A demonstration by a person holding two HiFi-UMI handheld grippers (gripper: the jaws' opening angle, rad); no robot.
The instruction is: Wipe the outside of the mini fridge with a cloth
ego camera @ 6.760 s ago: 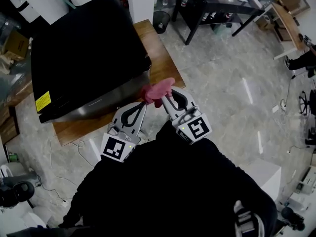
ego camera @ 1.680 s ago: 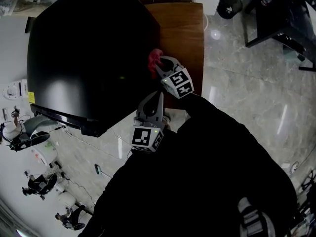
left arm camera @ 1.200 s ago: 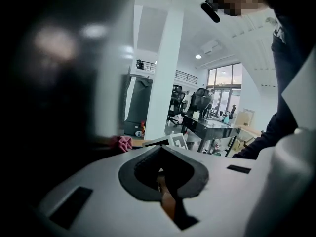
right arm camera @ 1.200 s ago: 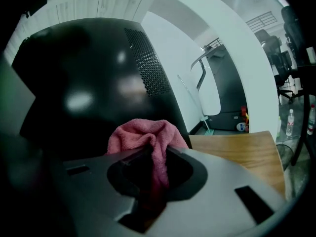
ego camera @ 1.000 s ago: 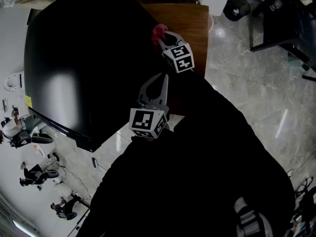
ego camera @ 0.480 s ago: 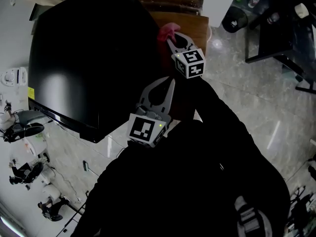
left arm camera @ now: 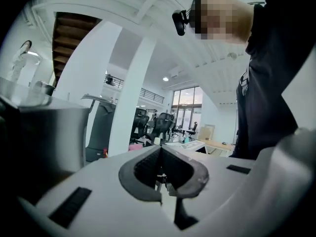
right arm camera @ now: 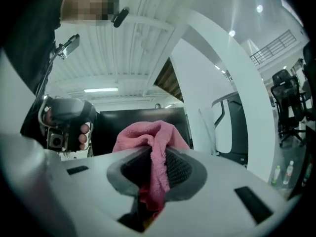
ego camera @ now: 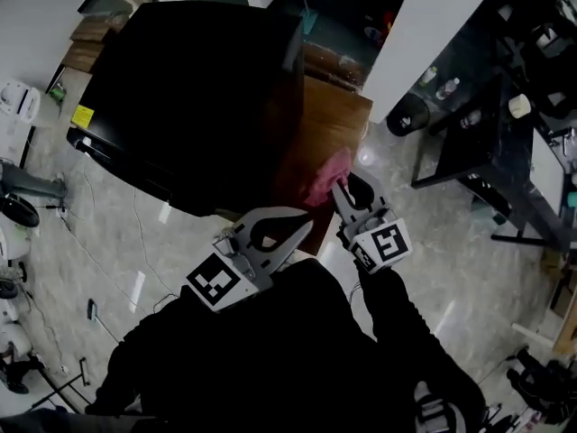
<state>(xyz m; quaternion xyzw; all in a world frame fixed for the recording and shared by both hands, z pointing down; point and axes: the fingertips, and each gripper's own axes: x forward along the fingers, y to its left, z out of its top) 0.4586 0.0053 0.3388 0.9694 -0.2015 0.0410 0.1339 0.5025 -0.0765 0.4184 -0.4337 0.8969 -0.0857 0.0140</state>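
The black mini fridge [ego camera: 198, 97] stands on a wooden table [ego camera: 332, 129]. A pink cloth [ego camera: 325, 177] is pressed against the fridge's right side, near its lower corner. My right gripper [ego camera: 339, 188] is shut on that cloth. In the right gripper view the cloth [right arm camera: 148, 141] bunches up between the jaws, with the fridge's dark panel [right arm camera: 104, 128] behind it. My left gripper [ego camera: 305, 216] hovers just left of the right one, off the fridge. It is shut, and in the left gripper view the left gripper [left arm camera: 160, 151] has nothing between its jaws.
A yellow sticker [ego camera: 84, 115] marks the fridge's far left edge. A white column [ego camera: 424, 25] rises beyond the table, with a black bin [ego camera: 406, 115] at its foot. A black desk frame [ego camera: 473, 142] stands at the right. Cables lie on the marble floor [ego camera: 117, 233] at the left.
The right gripper has dragged the pink cloth along the fridge's right side toward me, from the far edge to the near corner. The left gripper stays shut beside it. The head view has swung.
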